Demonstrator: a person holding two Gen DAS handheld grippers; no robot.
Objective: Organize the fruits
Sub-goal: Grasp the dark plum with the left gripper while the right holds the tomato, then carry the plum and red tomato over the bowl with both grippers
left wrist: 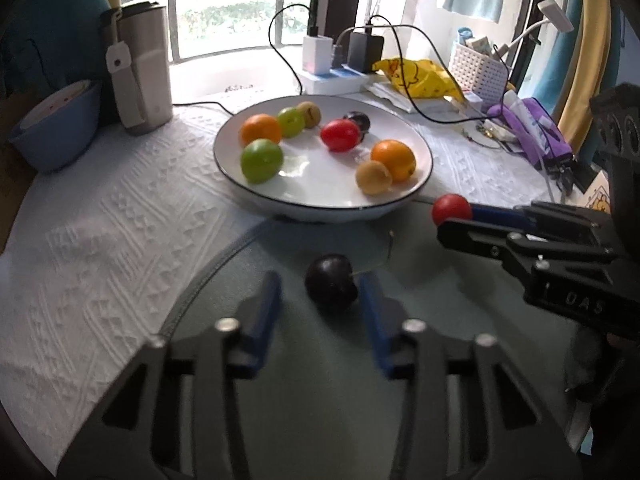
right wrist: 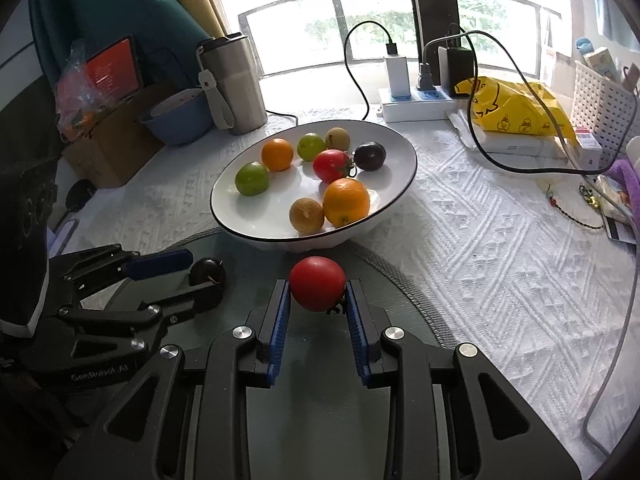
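Tablet screen (right wrist: 114, 66) shows only in right wrist view, glowing red.

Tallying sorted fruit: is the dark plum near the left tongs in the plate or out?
Out: the dark plum lies on the grey mat, short of the plate.

Behind the white black-rimmed bowl (right wrist: 394, 200), the dark window post (right wrist: 430, 0) is cut off by the top edge. The dark round fruit (right wrist: 208, 272) near the bowl is partly hidden by the left gripper (right wrist: 200, 278); whether it is touched cannot be told.
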